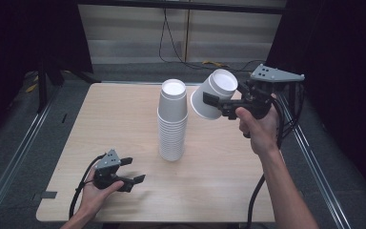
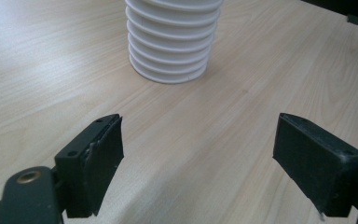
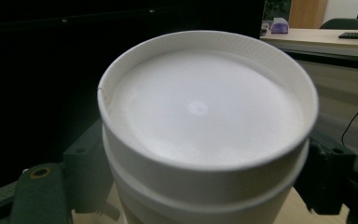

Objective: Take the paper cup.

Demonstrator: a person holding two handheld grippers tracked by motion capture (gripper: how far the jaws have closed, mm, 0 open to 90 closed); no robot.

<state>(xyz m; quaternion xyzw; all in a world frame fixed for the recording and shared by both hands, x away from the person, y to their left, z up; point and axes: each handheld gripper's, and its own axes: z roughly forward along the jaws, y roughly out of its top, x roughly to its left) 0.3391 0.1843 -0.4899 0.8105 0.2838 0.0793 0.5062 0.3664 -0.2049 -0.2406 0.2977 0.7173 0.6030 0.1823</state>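
Right of the cup stack [image 1: 173,120], above the table [image 1: 219,176]: right gripper [image 1: 219,106] clamped on a tilted, upside-down cup [image 1: 214,94]. Left gripper [image 1: 133,171] open and empty, near left. Risk: off-centre lowering, snagging the top rim and toppling the stack.

The left gripper [image 1: 132,171] is showing a black body with a small grey three-cornered plate on top. A black cable is trailing from it. Its two black jaws are looking flat and blocky, with a brass-coloured screw near one. The right gripper [image 1: 218,102] is wearing a bigger grey plate with little holes. Both forearms are showing no sleeves.
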